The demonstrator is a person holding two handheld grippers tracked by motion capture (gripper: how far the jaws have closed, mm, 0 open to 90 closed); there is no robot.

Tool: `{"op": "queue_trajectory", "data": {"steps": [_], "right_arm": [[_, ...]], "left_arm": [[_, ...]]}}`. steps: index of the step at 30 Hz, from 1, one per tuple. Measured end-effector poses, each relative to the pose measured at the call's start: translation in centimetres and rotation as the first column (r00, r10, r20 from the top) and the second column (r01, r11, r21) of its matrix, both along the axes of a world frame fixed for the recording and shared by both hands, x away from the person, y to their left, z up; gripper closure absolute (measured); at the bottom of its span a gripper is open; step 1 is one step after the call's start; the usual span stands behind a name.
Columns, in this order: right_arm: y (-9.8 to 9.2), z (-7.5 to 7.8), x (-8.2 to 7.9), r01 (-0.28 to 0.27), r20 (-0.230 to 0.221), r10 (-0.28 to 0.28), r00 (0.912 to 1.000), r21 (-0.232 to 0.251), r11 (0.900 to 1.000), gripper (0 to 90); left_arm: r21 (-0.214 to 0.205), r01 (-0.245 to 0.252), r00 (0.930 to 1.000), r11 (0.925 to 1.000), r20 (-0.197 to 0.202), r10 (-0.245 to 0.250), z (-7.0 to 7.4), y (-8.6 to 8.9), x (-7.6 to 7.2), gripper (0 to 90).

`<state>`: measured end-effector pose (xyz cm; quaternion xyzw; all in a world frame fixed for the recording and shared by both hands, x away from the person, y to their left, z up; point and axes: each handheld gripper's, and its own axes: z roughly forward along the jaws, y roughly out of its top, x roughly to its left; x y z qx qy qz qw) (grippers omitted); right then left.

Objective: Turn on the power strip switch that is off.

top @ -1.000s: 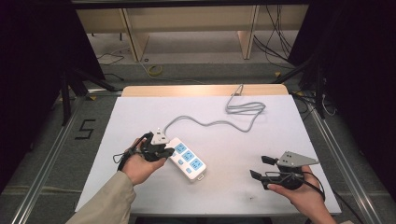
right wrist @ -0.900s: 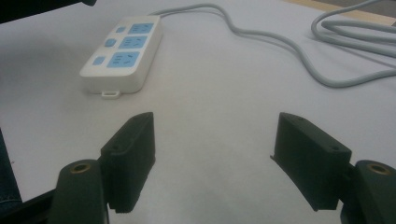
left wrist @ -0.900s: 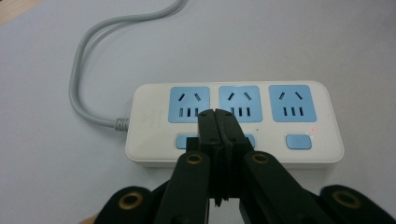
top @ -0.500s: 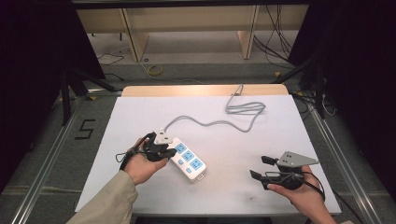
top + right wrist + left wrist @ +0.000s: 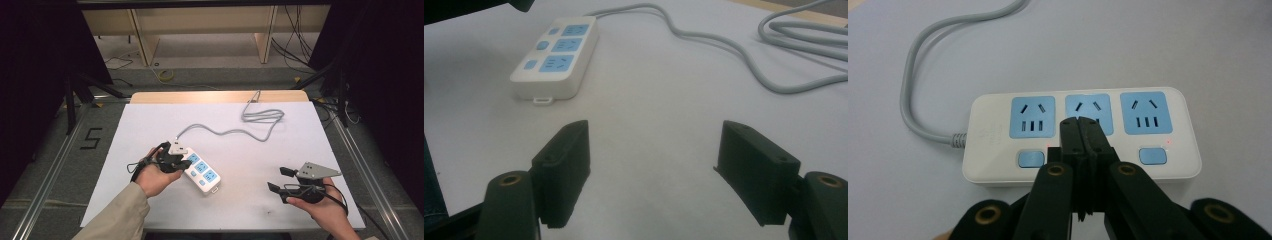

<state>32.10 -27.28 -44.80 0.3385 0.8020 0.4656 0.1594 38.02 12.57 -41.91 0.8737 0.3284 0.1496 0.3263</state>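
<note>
A white power strip [image 5: 201, 173] with three blue sockets lies left of the table's middle, its grey cable [image 5: 230, 132] running back to a loose coil. My left gripper [image 5: 184, 163] is shut, and its tips rest on the strip's near side. In the left gripper view the closed jaws of the left gripper [image 5: 1081, 123] cover the spot between two blue switch buttons [image 5: 1030, 158], below the middle socket of the strip [image 5: 993, 131]. My right gripper [image 5: 279, 179] is held open at the front right, apart from the strip [image 5: 556, 47]. Nothing sits between the right gripper [image 5: 651, 150] jaws.
The white table sheet [image 5: 310, 145] ends at a wooden strip along the far edge [image 5: 200, 96]. The cable coil [image 5: 262, 116] lies at the back right and the cable [image 5: 724, 45] crosses ahead of the right gripper. A floor mark "5" [image 5: 91, 138] is at the left.
The left hand has edged slightly right, bringing its shut gripper onto the strip. The right gripper and the strip have stayed where they were.
</note>
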Motion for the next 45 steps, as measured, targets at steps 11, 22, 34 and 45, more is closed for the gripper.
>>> {"op": "queue_trajectory", "data": {"steps": [11, 22, 34, 45], "right_arm": [[0.0, 0.0, 0.0, -0.001, 0.0, 0.001, 1.0, -0.001, 1.0, 29.6], [0.0, 0.0, 0.0, -0.001, 0.0, 0.001, 1.0, -0.002, 1.0, 29.6], [0.0, 0.0, 0.0, -0.003, -0.001, 0.003, 1.0, -0.005, 1.0, 29.6], [0.0, 0.0, 0.0, -0.004, -0.001, 0.004, 1.0, -0.005, 1.0, 29.6]], "left_arm": [[0.01, 0.005, 0.9999, 0.9999, -0.014, -0.004, -0.1, -0.3, 0.1, 90.0], [0.022, 0.006, 0.9996, 0.9997, -0.027, -0.006, -0.1, -0.6, 0.3, 90.0], [0.047, 0.003, 0.9987, 0.9989, -0.051, -0.001, -0.2, -0.8, 0.7, 90.0], [0.078, 0.019, 0.997, 0.9968, -0.076, -0.013, -0.6, -1.4, 1.0, 90.0]]}}
